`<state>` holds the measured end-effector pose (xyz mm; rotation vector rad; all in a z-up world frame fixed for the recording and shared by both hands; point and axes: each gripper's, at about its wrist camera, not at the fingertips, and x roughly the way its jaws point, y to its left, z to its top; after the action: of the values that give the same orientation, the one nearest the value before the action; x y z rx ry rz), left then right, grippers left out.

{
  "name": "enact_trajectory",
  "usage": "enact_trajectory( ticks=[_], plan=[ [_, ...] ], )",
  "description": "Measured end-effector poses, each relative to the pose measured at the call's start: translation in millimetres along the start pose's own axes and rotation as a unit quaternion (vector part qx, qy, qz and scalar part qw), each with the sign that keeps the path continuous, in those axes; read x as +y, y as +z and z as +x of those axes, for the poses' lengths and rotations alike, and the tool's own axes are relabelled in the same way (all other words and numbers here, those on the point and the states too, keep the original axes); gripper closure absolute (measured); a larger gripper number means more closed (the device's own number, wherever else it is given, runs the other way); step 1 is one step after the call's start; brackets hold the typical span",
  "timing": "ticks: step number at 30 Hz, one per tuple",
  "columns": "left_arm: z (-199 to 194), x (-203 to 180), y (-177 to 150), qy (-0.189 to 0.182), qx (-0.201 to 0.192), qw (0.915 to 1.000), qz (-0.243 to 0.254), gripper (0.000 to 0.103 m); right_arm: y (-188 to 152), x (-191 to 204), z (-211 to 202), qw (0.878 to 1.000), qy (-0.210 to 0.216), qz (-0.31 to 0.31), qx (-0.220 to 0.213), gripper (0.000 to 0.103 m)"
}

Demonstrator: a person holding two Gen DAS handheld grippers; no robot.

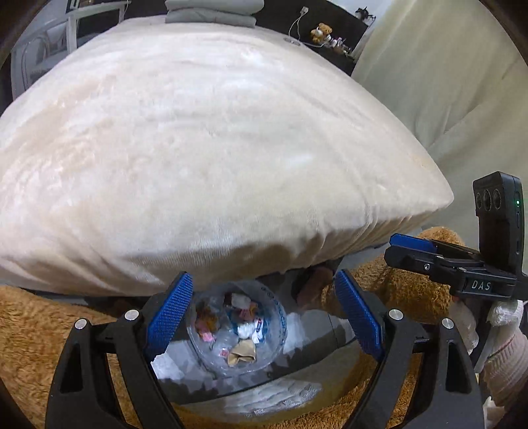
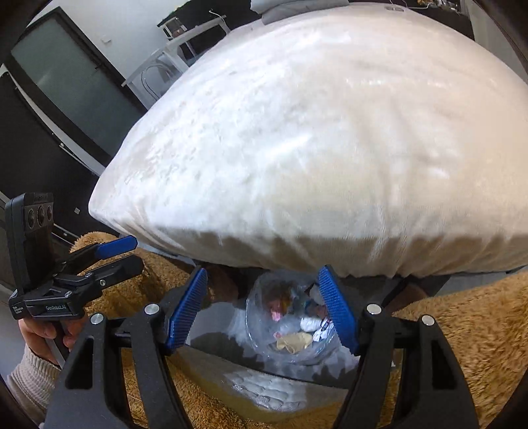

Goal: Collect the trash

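Two empty grippers are what you have to work with: your left gripper (image 1: 264, 313) holds its blue pads wide apart with nothing between them, and your right gripper (image 2: 264, 310) is released too, its pads a little closer together (one of them overlaps the container's rim in its own view, but the left camera shows those fingers well off to the side and bare). Just below both sits the clear container (image 1: 236, 325) on a grey surface, already holding wrappers and a crumpled brown paper (image 1: 242, 351), so the trash you can see is in there, not on the floor. The step in hand looks like the search for the next piece, so keep the jaws parted and tilt each camera across a different stretch instead of staring at the same spot twice. Sweep the brown shaggy rug (image 1: 49, 330) first; its deep pile could swallow a small wrapper, so I would press the pads down into it before closing. Beyond it, the cream bed cover (image 1: 214, 148) shows no litter that I can make out. The far shelf with the teddy bear (image 1: 321, 32) is too small to judge.
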<state>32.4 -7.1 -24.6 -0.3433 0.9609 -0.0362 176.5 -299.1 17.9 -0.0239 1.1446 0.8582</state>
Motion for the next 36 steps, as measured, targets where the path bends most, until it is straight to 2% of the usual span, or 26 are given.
enact_trajectory(
  ticks=[9,18,22,24,26,27,28,29,36],
  plan=[
    [-55,-1,34,0.007,-0.101,0.9944,0.030,0.017,35,6,-49,0.995,-0.019,-0.031,-0.095,0.033],
    [-63,6,61,0.024,-0.168,0.9837,0.061,0.017,62,1,-55,0.982,-0.059,-0.073,-0.164,0.031],
    [-54,17,66,0.013,-0.182,0.9814,0.060,0.017,72,-6,-51,0.976,-0.078,-0.086,-0.186,0.030],
    [-47,21,68,0.017,-0.184,0.9809,0.061,0.017,74,-9,-48,0.972,-0.083,-0.094,-0.197,0.018],
    [-42,26,68,0.019,-0.187,0.9802,0.062,0.017,76,-11,-44,0.968,-0.092,-0.107,-0.206,0.018],
    [-39,28,68,0.021,-0.187,0.9800,0.065,0.017,76,-11,-42,0.966,-0.105,-0.113,-0.208,0.012],
    [-36,28,67,0.025,-0.185,0.9801,0.067,0.009,77,-12,-40,0.964,-0.114,-0.118,-0.210,0.006],
    [-34,29,66,0.027,-0.188,0.9794,0.070,0.006,77,-13,-38,0.962,-0.115,-0.122,-0.215,0.005],
    [-29,31,57,0.026,-0.206,0.9746,0.084,0.006,72,-26,-28,0.962,-0.113,-0.117,-0.220,0.005]
  ],
)
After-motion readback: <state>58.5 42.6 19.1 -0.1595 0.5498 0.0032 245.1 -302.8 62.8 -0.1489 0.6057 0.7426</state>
